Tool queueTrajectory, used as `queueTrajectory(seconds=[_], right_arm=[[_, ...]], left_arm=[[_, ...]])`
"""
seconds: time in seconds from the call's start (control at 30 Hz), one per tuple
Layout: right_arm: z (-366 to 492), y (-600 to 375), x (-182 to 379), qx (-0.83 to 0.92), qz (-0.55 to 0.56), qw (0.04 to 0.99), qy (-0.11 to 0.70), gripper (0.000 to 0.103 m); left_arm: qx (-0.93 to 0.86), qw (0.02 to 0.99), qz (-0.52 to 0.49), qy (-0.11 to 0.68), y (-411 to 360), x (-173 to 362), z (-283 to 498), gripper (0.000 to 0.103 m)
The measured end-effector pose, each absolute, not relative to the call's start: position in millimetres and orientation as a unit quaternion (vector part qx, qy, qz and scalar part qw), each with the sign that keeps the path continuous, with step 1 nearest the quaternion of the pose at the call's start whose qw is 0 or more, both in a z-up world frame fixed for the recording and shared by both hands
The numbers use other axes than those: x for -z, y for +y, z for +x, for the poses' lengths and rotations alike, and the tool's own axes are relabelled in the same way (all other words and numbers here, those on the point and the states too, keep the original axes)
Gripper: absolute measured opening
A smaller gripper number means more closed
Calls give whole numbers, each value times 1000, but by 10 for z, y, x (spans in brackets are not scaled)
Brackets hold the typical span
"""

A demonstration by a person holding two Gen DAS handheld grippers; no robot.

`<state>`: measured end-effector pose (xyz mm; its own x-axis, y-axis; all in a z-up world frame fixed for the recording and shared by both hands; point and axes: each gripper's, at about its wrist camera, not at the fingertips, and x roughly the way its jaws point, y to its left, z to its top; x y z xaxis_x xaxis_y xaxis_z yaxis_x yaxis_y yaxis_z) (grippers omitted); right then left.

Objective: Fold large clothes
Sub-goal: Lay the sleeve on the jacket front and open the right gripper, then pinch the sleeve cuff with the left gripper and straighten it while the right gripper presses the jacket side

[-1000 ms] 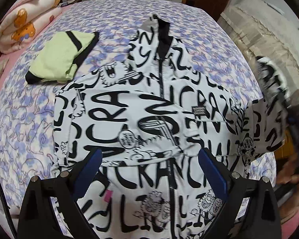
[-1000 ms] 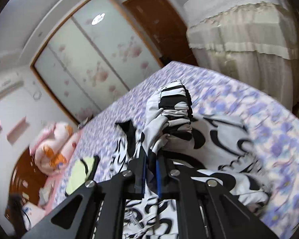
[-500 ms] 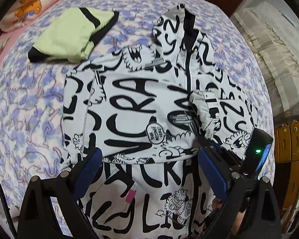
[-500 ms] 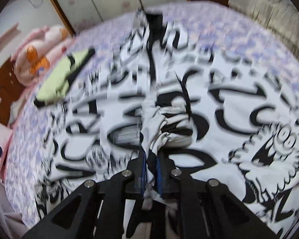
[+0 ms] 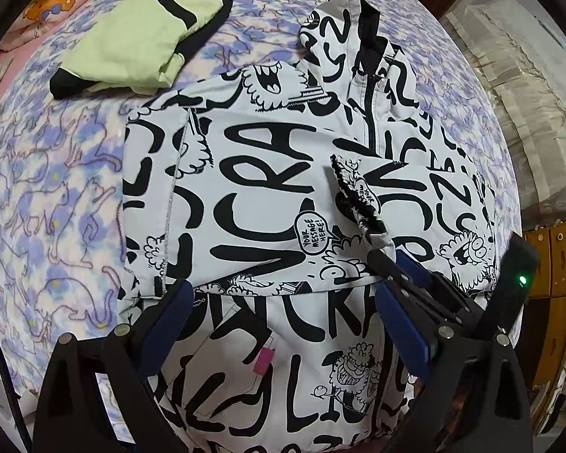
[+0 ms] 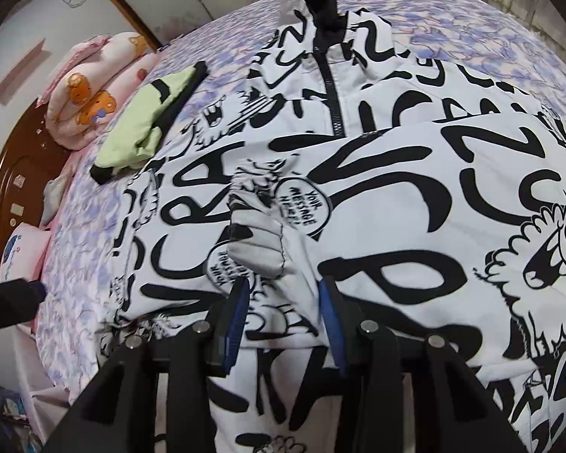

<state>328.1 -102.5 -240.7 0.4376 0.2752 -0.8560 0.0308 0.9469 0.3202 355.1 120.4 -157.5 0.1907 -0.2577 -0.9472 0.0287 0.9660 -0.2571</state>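
A white jacket (image 5: 268, 173) with black graffiti lettering lies zipped and face up on the bed, both sleeves folded across the chest. My left gripper (image 5: 283, 294) hangs open over the jacket's lower half, nothing between its blue pads. My right gripper (image 6: 283, 290) points steeply down at the chest; its jaws are opening. The sleeve cuff (image 6: 260, 249) lies loose on the jacket, its fabric trailing back between the parted pads, which do not press on it. In the left wrist view the right gripper (image 5: 390, 260) sits just behind that cuff (image 5: 354, 196).
A folded light-green garment (image 5: 132, 45) with black trim lies on the purple cat-print sheet (image 5: 49, 196) at the jacket's upper left. A rolled pink blanket (image 6: 90, 90) lies by the wooden headboard. A lace-covered cabinet (image 5: 528, 94) and wooden drawers (image 5: 554, 256) flank the bed's right side.
My right gripper swung down from high in the air with the sleeve, laid it across the jacket's chest, and its jaws parted from shut. My left gripper sank closer to the jacket.
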Motion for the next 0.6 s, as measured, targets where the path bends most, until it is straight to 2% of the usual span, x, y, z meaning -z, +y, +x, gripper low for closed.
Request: queueTrajectory(seconds=[0.17, 0.33, 0.6], right_arm=[[3057, -1131, 2371, -72, 177, 830, 524, 41], [2765, -1365, 2397, -47, 203, 821, 532, 41], [2366, -1851, 2485, 4, 188, 810, 555, 41]], left_arm=[[120, 740, -128, 649, 1074, 1770, 3583, 96], [141, 746, -110, 641, 770, 1860, 3626, 96], [134, 727, -166, 652, 407, 2198, 3735, 96]])
